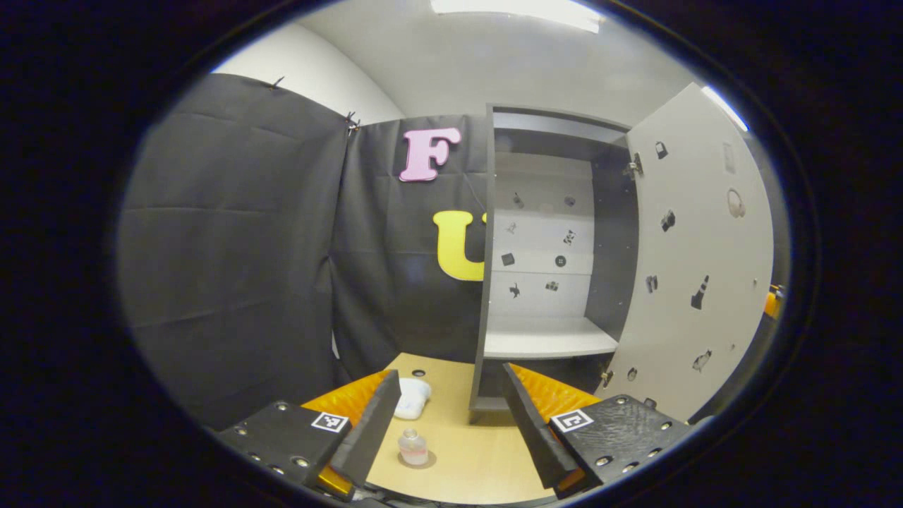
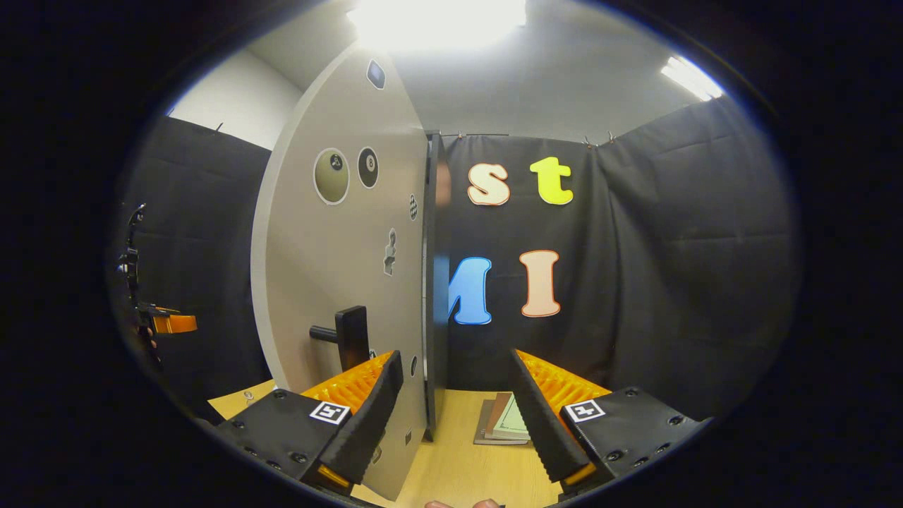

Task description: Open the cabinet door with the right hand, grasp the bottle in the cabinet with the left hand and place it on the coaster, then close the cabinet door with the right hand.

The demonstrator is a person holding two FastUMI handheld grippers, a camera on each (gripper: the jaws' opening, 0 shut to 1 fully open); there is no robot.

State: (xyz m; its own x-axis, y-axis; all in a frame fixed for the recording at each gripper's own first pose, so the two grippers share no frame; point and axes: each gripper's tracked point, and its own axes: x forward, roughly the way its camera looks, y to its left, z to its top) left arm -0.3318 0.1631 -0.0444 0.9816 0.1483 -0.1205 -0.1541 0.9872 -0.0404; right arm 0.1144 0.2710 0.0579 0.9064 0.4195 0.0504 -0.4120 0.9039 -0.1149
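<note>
In the left gripper view, my left tool [image 1: 446,423] gapes wide and empty above the bottle [image 1: 413,447], standing on its coaster [image 1: 427,461] on the worktop [image 1: 473,451].

In the right gripper view, my right tool [image 2: 455,416] straddles the cabinet door [image 2: 338,282] edge unclamped; swinging it shut, the edge may slip free.

Ceiling lights [image 2: 437,17] overhead, blown out to glare in right gripper view. Booth evenly lit, shadows soft. Strong fisheye bending at edges; focus sharp.
</note>
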